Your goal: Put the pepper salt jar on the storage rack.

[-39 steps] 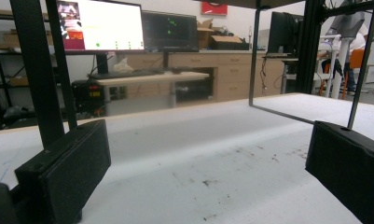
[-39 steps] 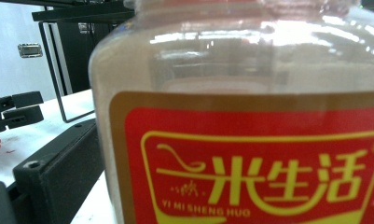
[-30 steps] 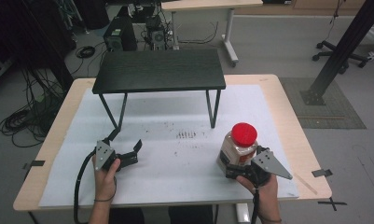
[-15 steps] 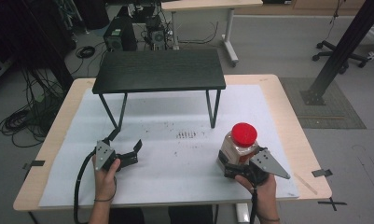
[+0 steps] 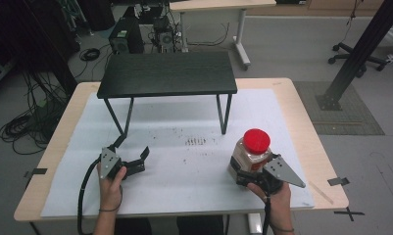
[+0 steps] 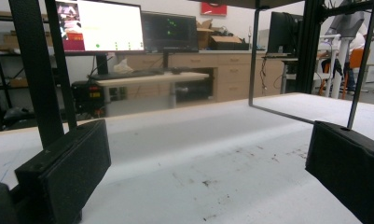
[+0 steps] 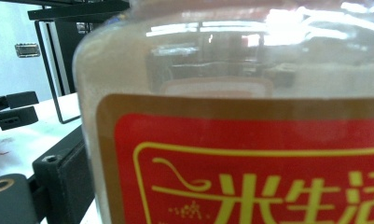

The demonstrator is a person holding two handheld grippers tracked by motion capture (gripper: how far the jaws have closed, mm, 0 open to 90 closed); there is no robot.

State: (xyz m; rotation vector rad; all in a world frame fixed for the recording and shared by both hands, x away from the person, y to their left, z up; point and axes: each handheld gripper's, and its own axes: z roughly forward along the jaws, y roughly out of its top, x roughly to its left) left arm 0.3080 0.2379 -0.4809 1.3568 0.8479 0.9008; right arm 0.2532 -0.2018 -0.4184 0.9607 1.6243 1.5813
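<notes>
The right gripper (image 5: pixel 246 172) clamps a clear jar (image 5: pixel 250 155) with a red lid (image 5: pixel 256 140), its jaws pressed against the jar's lower body. The jar stands upright on the white table cover (image 5: pixel 184 166), in front of and to the right of the black shelf (image 5: pixel 167 73), just beyond the shelf's front right leg (image 5: pixel 223 114). In the right gripper view, the jar (image 7: pixel 231 116) sits close against the camera, showing a red label (image 7: pixel 250 172) with yellow characters; one black jaw lies against the jar's left side.

The left gripper (image 5: pixel 131 155) rests low over the table cover in front of the shelf's front left leg (image 5: pixel 129 116), its jaws spread wide and holding nothing. In the left gripper view, bare cover (image 6: pixel 198 158) lies between the two jaw pads (image 6: pixel 68 172).
</notes>
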